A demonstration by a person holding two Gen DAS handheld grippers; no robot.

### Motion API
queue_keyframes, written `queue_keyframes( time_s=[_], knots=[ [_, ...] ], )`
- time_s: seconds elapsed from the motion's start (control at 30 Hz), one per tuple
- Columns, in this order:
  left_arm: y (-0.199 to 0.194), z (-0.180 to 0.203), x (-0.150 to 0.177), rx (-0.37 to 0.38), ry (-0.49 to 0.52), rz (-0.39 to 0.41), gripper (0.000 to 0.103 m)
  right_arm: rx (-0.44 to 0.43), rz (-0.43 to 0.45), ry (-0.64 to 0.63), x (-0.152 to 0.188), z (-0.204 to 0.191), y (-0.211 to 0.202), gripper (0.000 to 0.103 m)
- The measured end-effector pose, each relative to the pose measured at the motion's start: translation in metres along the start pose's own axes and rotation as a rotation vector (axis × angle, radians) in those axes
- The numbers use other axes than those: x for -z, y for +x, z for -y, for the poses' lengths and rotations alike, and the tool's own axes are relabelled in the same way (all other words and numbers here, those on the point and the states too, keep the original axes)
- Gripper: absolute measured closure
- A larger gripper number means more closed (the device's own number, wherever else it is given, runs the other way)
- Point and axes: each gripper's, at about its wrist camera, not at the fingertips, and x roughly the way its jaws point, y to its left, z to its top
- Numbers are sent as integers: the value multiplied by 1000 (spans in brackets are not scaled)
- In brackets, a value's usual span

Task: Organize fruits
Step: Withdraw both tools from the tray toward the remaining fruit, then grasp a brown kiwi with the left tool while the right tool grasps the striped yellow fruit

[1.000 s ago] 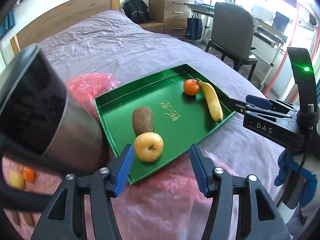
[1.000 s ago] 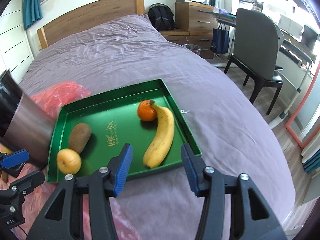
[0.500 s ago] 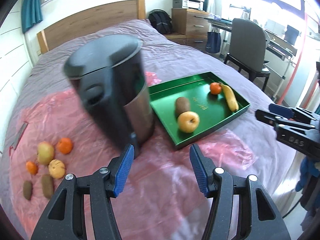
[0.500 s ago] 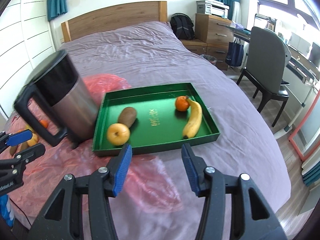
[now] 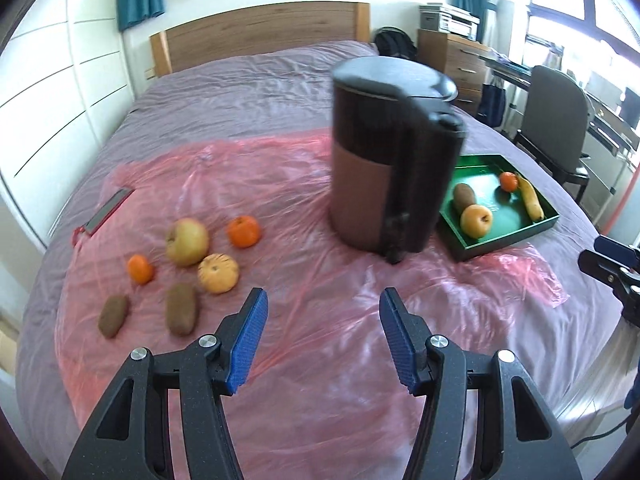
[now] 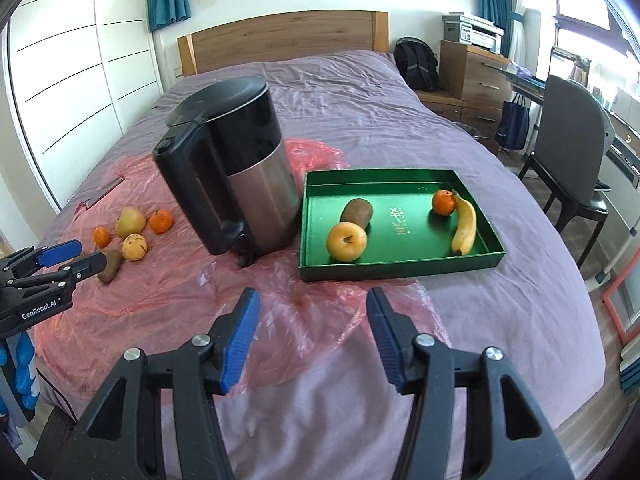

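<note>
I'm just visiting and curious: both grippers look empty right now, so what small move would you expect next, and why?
Probably the left gripper, open and empty, should ease forward-left toward the loose fruit on the pink plastic sheet, perhaps the nearest kiwi. Six fruits lie there, while the green tray holds only four, and that pile sits on the left gripper's side.

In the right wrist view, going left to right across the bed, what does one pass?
Loose fruit on the pink plastic sheet → kettle → green tray, and within it the apple, the tangerine, then the banana.
</note>
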Motion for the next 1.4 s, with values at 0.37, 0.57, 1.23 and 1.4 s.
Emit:
queue_keyframes(
  time_s=[0.37,0.57,1.23,1.4],
  knots=[
    [-6,-102,44,-102,-125,-19,51,-100,-16,-95,12,-79,-3,25],
    [-2,-161,68,-154,-227,-28,51,-140,-36,-153,10,-123,9,25],
    [59,-184,74,-38,-234,-85,51,-316,-117,-351,-15,-240,118,25],
    [96,-178,61,-20,-202,-118,51,-341,-141,-392,-23,-250,157,25]
  ],
)
